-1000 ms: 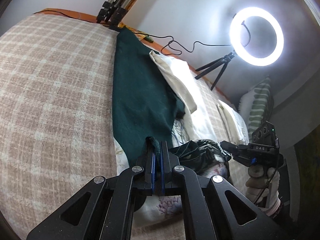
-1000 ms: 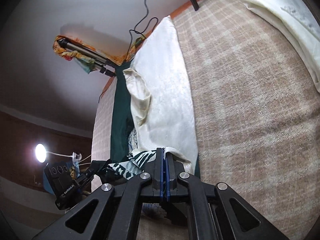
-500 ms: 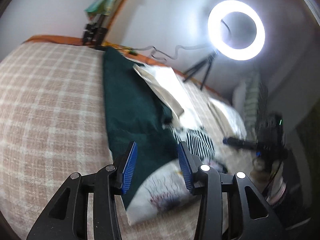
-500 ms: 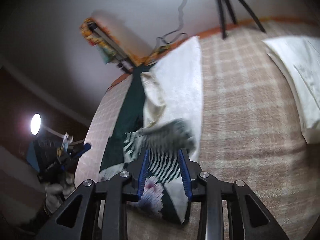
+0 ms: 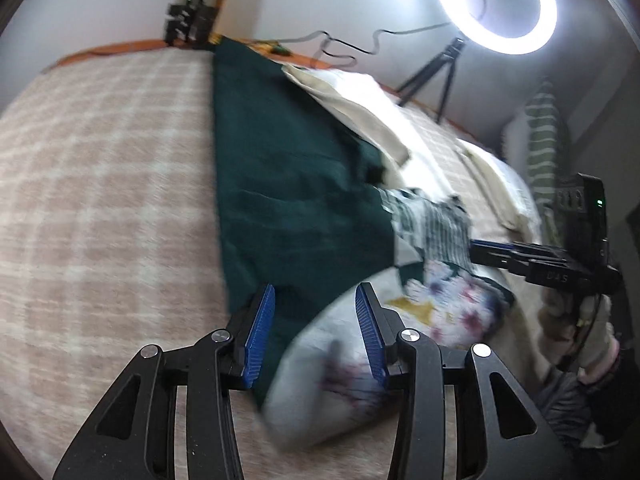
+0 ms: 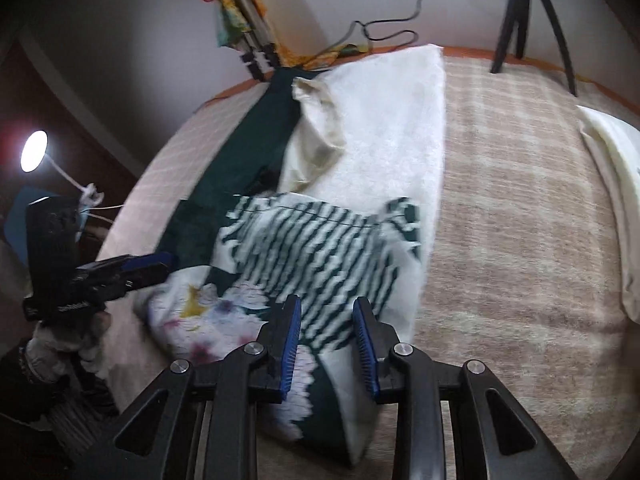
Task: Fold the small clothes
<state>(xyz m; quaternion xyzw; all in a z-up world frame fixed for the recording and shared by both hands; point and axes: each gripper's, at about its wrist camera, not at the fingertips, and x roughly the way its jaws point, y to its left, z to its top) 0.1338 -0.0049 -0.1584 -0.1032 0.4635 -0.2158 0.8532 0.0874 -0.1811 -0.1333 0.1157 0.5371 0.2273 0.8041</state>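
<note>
Here, a patterned garment (image 6: 320, 264) lies on the bed (image 6: 520, 240), across a green cloth (image 5: 296, 184) and a white one (image 6: 384, 128). Both tools, left (image 5: 316, 336) and right (image 6: 326, 344), hover spread above it, pinching nothing, the right having just narrowed.

Two black hand-held grippers with blue-lined fingers, worked by a person in pale gloves

The left gripper (image 5: 316, 332) and right gripper (image 6: 326, 340) look alike: matte black linkage arms with triangular cut-outs, round silver screws at the pivots, and ribbed blue pads on the inner faces of the fingers (image 5: 260, 332). Seen from the other side, each carries a black boxy camera block, one showing a small green light (image 5: 599, 202), with white lettering on the body. A thin black cable (image 5: 586, 322) runs past the light, fuzzy glove (image 5: 592, 344), which has a pinkish cuff.
</note>
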